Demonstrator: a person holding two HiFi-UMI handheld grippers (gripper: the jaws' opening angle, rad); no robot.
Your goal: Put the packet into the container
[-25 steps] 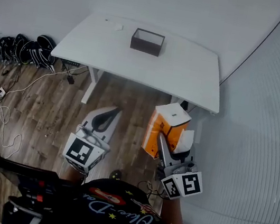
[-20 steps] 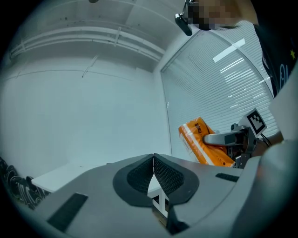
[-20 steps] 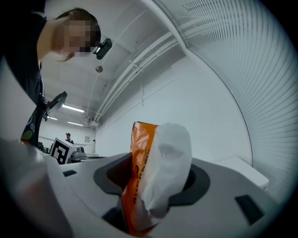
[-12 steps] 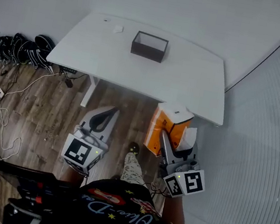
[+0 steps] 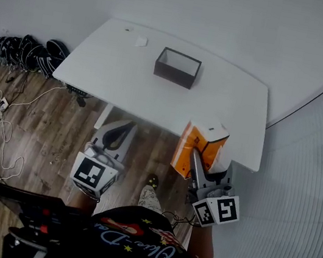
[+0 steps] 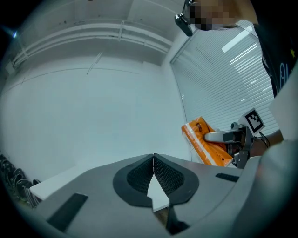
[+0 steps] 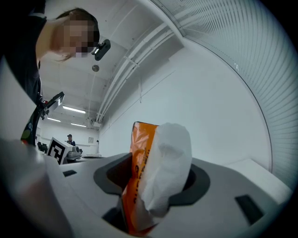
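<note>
An orange and white packet (image 5: 198, 148) is held upright in my right gripper (image 5: 200, 160), whose jaws are shut on it, just at the near edge of the white table (image 5: 116, 68). The right gripper view has the packet (image 7: 156, 176) filling the gap between the jaws. A dark open container (image 5: 177, 67) stands on the table, farther away and to the left of the packet. My left gripper (image 5: 117, 136) hangs over the floor before the table, its pads (image 6: 164, 175) touching with nothing between them. In the left gripper view the packet (image 6: 205, 148) shows at the right.
A small white scrap (image 5: 140, 42) lies on the table's far left part. Dark bags (image 5: 23, 53) and loose cables (image 5: 3, 122) lie on the wooden floor at the left. A ribbed wall (image 5: 313, 183) runs along the right side.
Both grippers have come closer to the table, and the packet now reaches its near edge. The table and container sit lower in the head view.
</note>
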